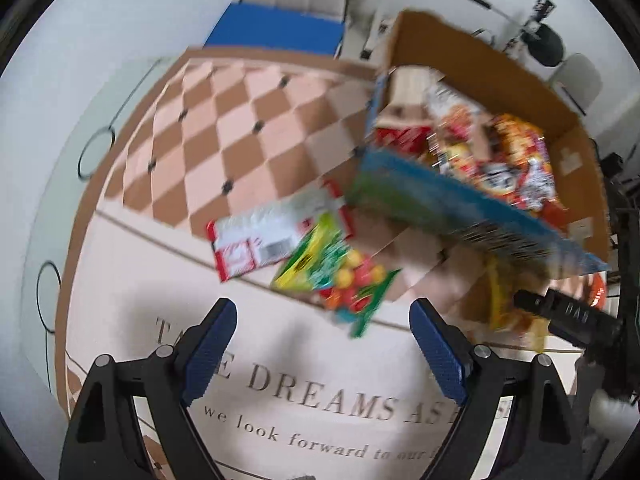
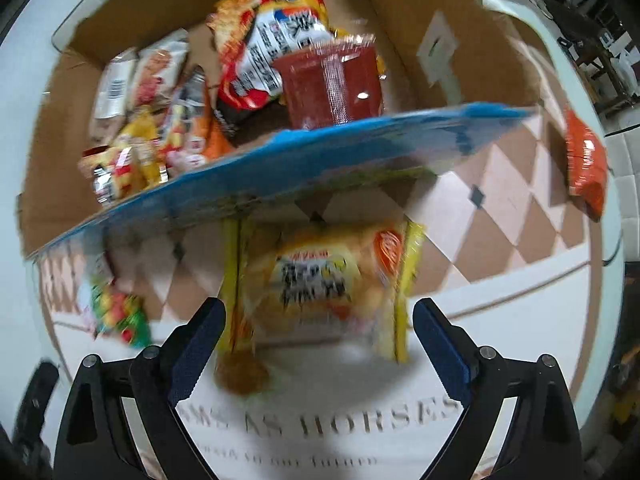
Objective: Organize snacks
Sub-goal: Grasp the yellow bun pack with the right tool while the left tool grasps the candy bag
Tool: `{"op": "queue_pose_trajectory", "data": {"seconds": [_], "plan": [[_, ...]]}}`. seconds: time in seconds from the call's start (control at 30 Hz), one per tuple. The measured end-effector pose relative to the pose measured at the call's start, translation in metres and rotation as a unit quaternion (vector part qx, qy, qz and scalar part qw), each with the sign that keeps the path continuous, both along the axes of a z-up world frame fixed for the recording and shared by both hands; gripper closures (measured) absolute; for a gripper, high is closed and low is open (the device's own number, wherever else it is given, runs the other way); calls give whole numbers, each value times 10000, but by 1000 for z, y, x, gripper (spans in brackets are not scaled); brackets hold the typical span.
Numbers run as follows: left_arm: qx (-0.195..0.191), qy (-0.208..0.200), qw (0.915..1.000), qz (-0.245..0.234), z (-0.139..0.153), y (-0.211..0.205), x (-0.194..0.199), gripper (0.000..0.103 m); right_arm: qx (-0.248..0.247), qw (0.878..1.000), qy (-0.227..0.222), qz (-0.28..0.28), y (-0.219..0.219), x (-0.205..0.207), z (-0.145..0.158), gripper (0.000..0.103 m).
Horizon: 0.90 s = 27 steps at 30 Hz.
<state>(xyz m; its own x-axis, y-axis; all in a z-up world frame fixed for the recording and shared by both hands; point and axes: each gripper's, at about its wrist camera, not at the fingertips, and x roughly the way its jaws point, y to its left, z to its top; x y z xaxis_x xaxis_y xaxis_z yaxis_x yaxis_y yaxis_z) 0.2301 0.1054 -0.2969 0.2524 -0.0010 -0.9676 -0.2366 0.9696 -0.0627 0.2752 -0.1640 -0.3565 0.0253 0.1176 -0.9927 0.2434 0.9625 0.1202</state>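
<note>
I counted four snack packets on the cloth: a red-and-white one (image 1: 276, 236), a green candy one (image 1: 340, 280), a yellow one (image 2: 320, 292) and an orange one (image 2: 584, 164). One cardboard box (image 1: 500, 72) held several more.

- R gripper (image 2: 318, 340): jaws wide apart, nothing between pads, above printed tablecloth (image 2: 500, 292).
- Yellow noodle pack (image 2: 320, 284) lies just ahead of fingers, under blue box flap (image 2: 320, 148).
- Cardboard box (image 2: 404, 36) holds mixed snack packs, incl. red pouch (image 2: 332, 80).
- Orange bag (image 2: 584, 164) far right; green candy bag (image 2: 120, 312) left. View blurred.
</note>
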Motion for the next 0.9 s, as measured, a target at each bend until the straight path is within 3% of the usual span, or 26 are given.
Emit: {"op": "queue_pose_trajectory", "data": {"seconds": [0.2, 0.4, 0.57, 0.67, 0.8, 0.9], "plan": [[-105, 486, 9987, 56, -35, 12, 8, 15, -181, 9992, 351, 3, 13, 13, -34, 5], [-736, 880, 9925, 413, -63, 19, 25, 15, -589, 9949, 234, 785, 35, 3, -28, 19], [-574, 971, 9936, 67, -73, 8, 42, 15, -416, 9949, 238, 891, 30, -17, -23, 32], [-489, 1239, 9907, -289, -89, -7, 52, 15, -381, 9948, 226, 913, 27, -24, -20, 40], [-286, 1177, 9906, -634, -95, -24, 57, 15, -282, 9954, 270, 874, 22, -27, -19, 37], [-125, 1041, 9903, -913, -92, -36, 54, 22, -75, 9954, 403, 861, 15, -25, -24, 30]]}}
